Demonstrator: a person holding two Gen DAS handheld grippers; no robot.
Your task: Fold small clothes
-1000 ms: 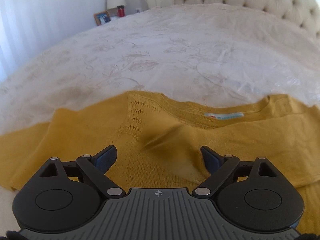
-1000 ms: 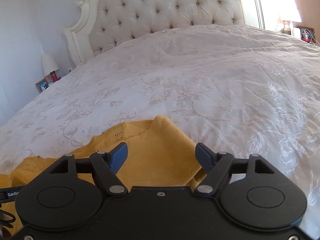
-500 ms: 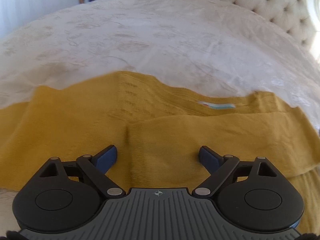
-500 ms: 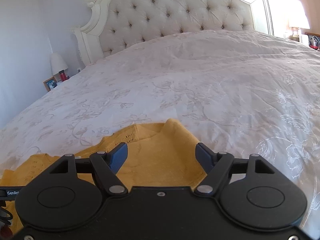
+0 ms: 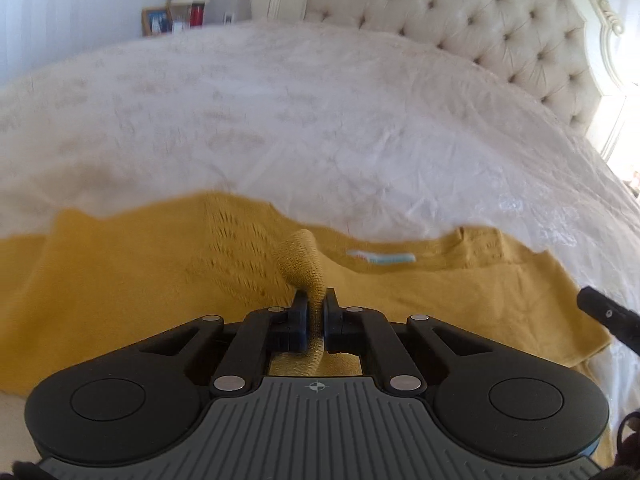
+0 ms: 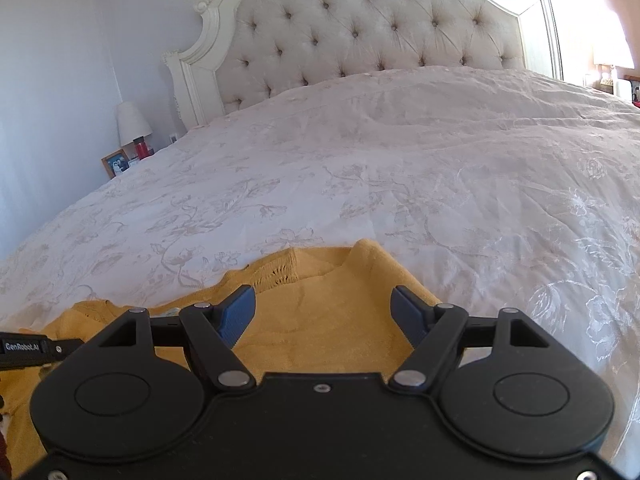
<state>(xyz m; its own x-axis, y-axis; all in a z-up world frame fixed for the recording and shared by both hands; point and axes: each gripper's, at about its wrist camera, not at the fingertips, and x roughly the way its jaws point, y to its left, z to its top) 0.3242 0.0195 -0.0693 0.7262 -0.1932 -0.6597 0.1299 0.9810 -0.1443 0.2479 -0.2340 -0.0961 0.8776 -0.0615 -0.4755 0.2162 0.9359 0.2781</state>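
A mustard-yellow knit sweater (image 5: 120, 280) lies spread on the white bed, its neck label (image 5: 382, 257) facing up. My left gripper (image 5: 315, 308) is shut on a pinched fold of the sweater, which sticks up in a loop (image 5: 301, 262) between the pads. The sweater also shows in the right wrist view (image 6: 324, 320), its right part folded over. My right gripper (image 6: 324, 312) is open and empty, just above the sweater's right side. Part of the right gripper (image 5: 608, 314) shows at the right edge of the left wrist view.
The white floral bedspread (image 6: 360, 184) stretches ahead to a tufted cream headboard (image 6: 360, 28). A nightstand with a lamp (image 6: 132, 120), a red bottle and a picture frame (image 6: 116, 162) stands at the bed's far left.
My left gripper has shut on a fold of the sweater and lifted it a little; it was open before. The right gripper stays open and has barely moved.
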